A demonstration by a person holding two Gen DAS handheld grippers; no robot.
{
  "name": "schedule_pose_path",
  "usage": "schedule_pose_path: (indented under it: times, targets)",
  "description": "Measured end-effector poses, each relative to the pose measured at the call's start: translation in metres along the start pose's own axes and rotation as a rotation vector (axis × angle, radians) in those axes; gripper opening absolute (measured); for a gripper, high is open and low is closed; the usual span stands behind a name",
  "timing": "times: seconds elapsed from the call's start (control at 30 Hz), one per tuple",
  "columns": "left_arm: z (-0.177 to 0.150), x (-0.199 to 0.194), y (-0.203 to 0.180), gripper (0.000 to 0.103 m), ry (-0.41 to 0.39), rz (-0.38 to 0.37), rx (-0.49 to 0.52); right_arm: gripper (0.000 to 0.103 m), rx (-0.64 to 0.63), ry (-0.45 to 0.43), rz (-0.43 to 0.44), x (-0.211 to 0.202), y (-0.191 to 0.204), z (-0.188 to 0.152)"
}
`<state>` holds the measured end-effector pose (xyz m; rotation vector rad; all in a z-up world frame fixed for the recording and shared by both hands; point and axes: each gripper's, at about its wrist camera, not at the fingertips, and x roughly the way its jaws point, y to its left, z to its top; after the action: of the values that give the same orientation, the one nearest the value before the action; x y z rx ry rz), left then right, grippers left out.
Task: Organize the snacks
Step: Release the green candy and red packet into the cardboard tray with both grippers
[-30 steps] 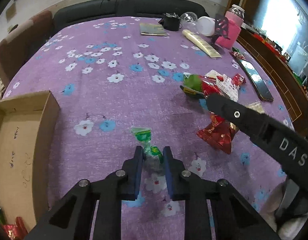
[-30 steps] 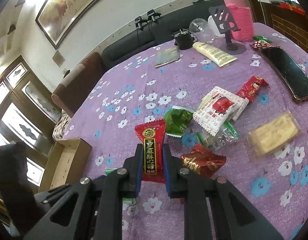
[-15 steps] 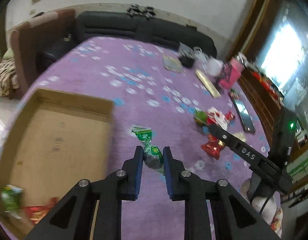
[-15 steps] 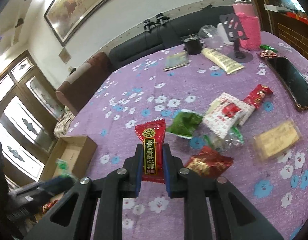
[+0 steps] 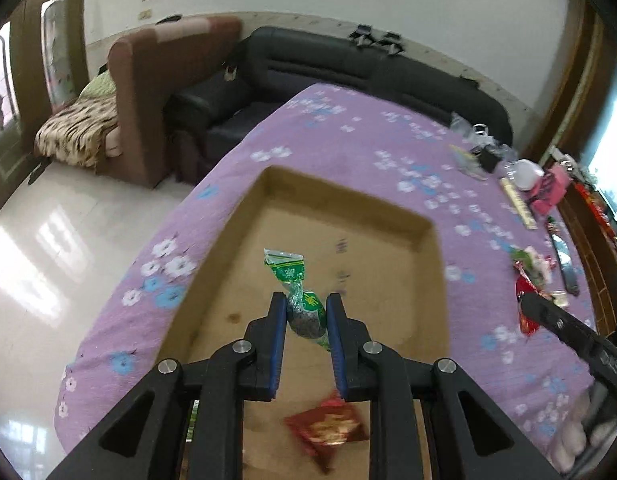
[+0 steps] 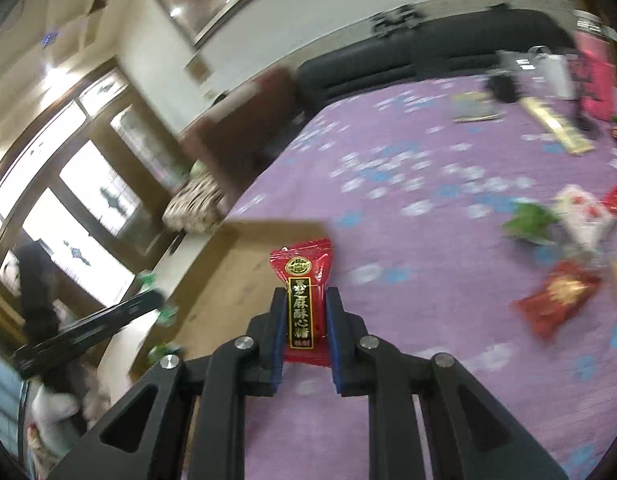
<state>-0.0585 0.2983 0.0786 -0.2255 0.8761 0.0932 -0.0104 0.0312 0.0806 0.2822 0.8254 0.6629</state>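
My left gripper (image 5: 306,312) is shut on a green twist-wrapped candy (image 5: 298,292) and holds it above the open cardboard box (image 5: 348,216). A red snack packet (image 5: 328,428) lies in the box near the front. My right gripper (image 6: 306,308) is shut on a red candy packet with gold lettering (image 6: 302,300), above the purple flowered tablecloth (image 6: 408,168) just right of the box (image 6: 212,280). The left gripper also shows in the right wrist view (image 6: 88,328), over the box. The right gripper shows in the left wrist view (image 5: 564,328).
Several loose snacks lie on the cloth at the right (image 6: 556,300) (image 5: 528,264). A pink bottle (image 5: 548,192), a phone (image 5: 564,256) and small items stand at the table's far end. A black sofa (image 5: 348,68) and brown armchair (image 5: 156,80) stand behind the table.
My left gripper has carried the green candy left, from over the cloth to above the box. My right gripper has swung left toward the box with the red packet.
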Motion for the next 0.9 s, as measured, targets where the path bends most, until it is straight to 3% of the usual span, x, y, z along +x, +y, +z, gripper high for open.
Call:
schedule_pose_path:
  times: [0.2,0.47,0.53,0.6,0.7,0.9]
  targets:
    - [-0.01,0.019,0.022,0.02,0.048,0.051,-0.02,0.018,-0.098,0.146,0.027,0.06,0.063,-0.014]
    - [-0.017,0.02,0.044,0.025,0.067,0.039,-0.082,0.018,-0.15,0.276,0.012,0.118,0.099,-0.035]
    - [-0.017,0.014,0.049,0.041,0.049,0.031,-0.102,0.019,-0.173,0.284,-0.003,0.126,0.105,-0.038]
    - [-0.018,0.005,0.051,0.044,0.023,0.023,-0.121,0.02,-0.192,0.278,-0.01,0.126,0.109,-0.039]
    - [-0.019,-0.01,0.054,0.046,-0.016,0.009,-0.141,0.028,-0.212,0.256,-0.018,0.121,0.117,-0.042]
    - [-0.025,-0.051,0.04,0.057,-0.122,-0.012,-0.144,0.034,-0.186,0.151,-0.002,0.074,0.109,-0.035]
